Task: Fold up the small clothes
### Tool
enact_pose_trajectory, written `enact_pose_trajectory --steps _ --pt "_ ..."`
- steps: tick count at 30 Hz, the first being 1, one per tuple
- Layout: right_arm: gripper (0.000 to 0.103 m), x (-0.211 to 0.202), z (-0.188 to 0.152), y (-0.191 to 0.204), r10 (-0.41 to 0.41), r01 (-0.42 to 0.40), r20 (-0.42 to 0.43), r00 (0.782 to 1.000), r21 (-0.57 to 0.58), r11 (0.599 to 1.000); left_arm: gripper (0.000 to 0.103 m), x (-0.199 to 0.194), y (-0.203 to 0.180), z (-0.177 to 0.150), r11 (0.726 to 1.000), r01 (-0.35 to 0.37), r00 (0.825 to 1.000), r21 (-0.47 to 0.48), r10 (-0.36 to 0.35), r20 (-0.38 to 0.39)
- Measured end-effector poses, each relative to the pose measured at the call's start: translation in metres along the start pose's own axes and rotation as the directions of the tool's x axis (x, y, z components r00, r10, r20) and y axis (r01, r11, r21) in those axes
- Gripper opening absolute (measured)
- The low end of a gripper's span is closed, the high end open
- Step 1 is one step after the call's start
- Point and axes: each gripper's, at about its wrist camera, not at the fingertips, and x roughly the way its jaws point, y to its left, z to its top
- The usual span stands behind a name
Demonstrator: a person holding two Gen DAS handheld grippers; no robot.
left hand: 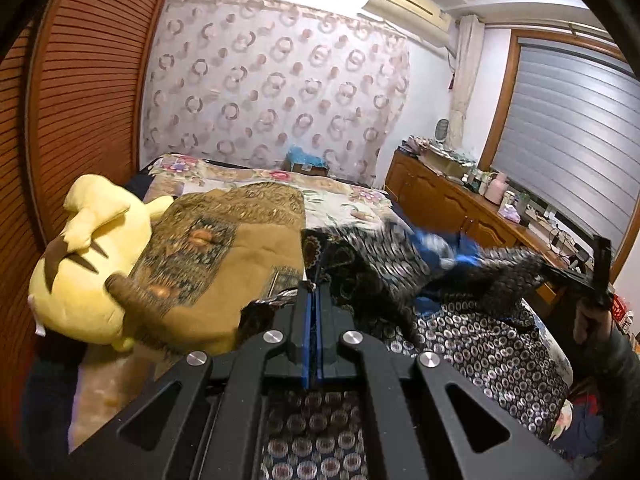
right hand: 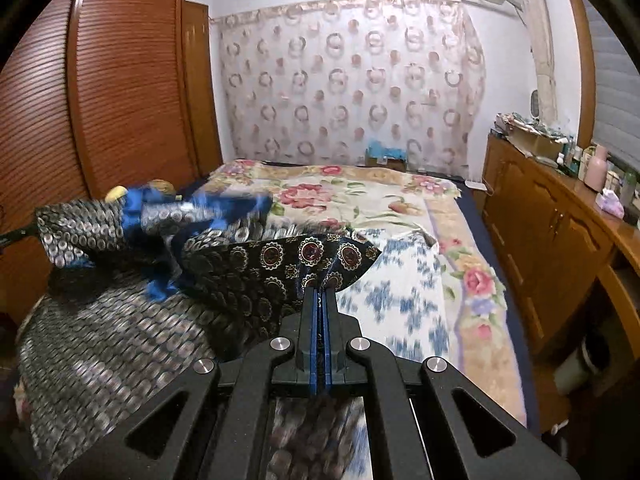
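Note:
A dark garment with a ring-and-medallion print and blue lining (left hand: 460, 312) hangs stretched above the bed; it also shows in the right wrist view (right hand: 248, 268). My left gripper (left hand: 316, 290) is shut on one edge of it. My right gripper (right hand: 320, 294) is shut on another edge, where red medallions show. In the left wrist view the right gripper (left hand: 596, 276) appears at the far right, held by a hand. Parts of the cloth are blurred.
The bed (right hand: 360, 196) has a floral blanket and a blue-and-white cloth (right hand: 400, 292). A yellow plush toy (left hand: 84, 264) and a brown patterned cloth (left hand: 224, 248) lie at the left. A wooden wardrobe (right hand: 120, 80) stands left, a cluttered wooden sideboard (right hand: 552, 216) right.

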Motion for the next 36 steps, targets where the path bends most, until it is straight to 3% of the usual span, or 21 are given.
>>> enact_pose_trajectory --steps 9,14,22,24,26,28,33,36 --pt "0.002 -0.068 -0.067 -0.014 0.042 -0.039 -0.036 0.998 0.074 0.996 0.002 -0.038 0.027 -0.037 0.994 -0.038 0.999 -0.104 0.039 0.001" --pt "0.002 -0.103 -0.074 -0.021 0.033 -0.028 -0.050 0.998 0.095 0.995 0.002 -0.056 0.035 -0.044 0.989 -0.058 0.998 -0.137 0.060 0.007" --pt "0.002 -0.113 -0.076 -0.003 0.040 -0.035 -0.157 0.987 0.039 0.999 0.003 -0.064 0.045 -0.053 0.983 -0.147 0.988 -0.105 0.142 -0.055" --pt "0.002 -0.110 -0.073 -0.004 0.032 -0.025 -0.166 0.986 0.043 0.999 0.013 -0.068 0.048 -0.052 0.984 -0.155 0.987 -0.093 0.151 -0.047" --pt "0.007 -0.114 -0.067 -0.006 0.025 -0.018 -0.156 0.987 0.042 0.999 0.033 -0.069 0.050 -0.048 0.984 -0.154 0.988 -0.087 0.151 -0.035" --pt "0.010 -0.118 -0.060 -0.005 0.005 -0.001 -0.138 0.990 0.034 0.999 0.042 -0.069 0.051 -0.043 0.984 -0.159 0.987 -0.078 0.157 -0.028" --pt "0.045 -0.118 -0.037 -0.003 -0.030 0.030 -0.083 0.996 0.009 0.999 0.051 -0.048 0.043 -0.025 0.989 -0.148 0.988 -0.015 0.147 -0.055" --pt "0.051 -0.107 -0.025 -0.001 -0.032 0.032 -0.066 0.997 -0.005 0.999 0.058 -0.026 0.037 -0.016 0.989 -0.144 0.985 0.013 0.145 -0.096"
